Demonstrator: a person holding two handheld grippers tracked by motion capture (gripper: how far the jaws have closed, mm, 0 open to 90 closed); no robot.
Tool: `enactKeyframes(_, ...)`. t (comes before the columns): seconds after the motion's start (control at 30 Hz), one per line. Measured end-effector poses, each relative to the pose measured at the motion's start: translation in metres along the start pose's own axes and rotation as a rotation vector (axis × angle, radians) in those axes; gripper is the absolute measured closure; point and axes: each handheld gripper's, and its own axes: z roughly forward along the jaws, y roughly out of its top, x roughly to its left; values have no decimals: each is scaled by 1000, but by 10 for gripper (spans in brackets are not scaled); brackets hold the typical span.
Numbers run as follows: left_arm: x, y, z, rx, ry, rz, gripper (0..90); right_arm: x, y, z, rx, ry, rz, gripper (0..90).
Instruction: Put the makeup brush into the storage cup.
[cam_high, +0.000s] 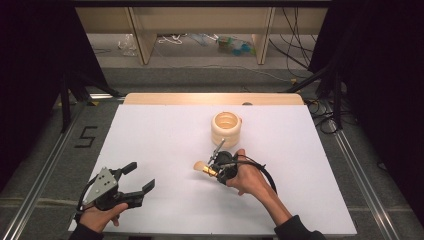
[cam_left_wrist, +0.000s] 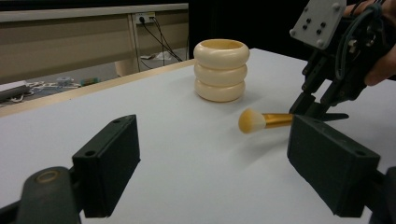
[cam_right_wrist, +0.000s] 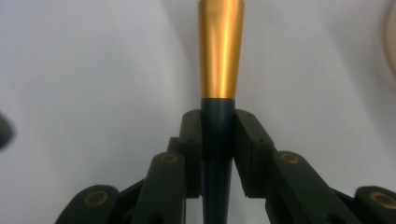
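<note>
A makeup brush (cam_high: 205, 168) with a cream bristle head, a gold ferrule (cam_right_wrist: 220, 51) and a dark handle is held just above the white table. My right gripper (cam_high: 218, 170) is shut on its dark handle, with the bristle head (cam_left_wrist: 251, 121) pointing to the left. A cream ribbed holder (cam_high: 226, 128) of three stacked rings stands upright behind it, open at the top. My left gripper (cam_high: 140, 177) rests at the near left of the table, jaws wide apart and nothing between them.
The white table top (cam_high: 165, 145) has a wooden strip along its far edge. Beyond it are shelf legs, cables and clutter on the floor. Dark curtains hang on both sides, and metal rails run beside the table.
</note>
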Motion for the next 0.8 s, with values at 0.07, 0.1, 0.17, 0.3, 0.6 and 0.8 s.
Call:
enactKeyframes(0.07,0,0,0,1,-1,-1,168,-3,-1,-6,-38,-11,5,742)
enactKeyframes(0.1,0,0,0,1,-1,-1,168,-3,-1,-6,-38,-11,5,742)
enactKeyframes(0.17,0,0,0,-1,-1,0,168,-9,-2,-14,-107,-21,11,742)
enactKeyframes(0.3,0,0,0,1,0,-1,168,-17,-4,-24,-210,-27,24,742)
enactKeyframes(0.6,0,-1,0,1,0,-8,168,-31,-11,-40,-389,-19,76,742)
enactKeyframes(0.8,0,0,0,0,-2,-3,168,-38,-14,-43,-488,-34,102,742)
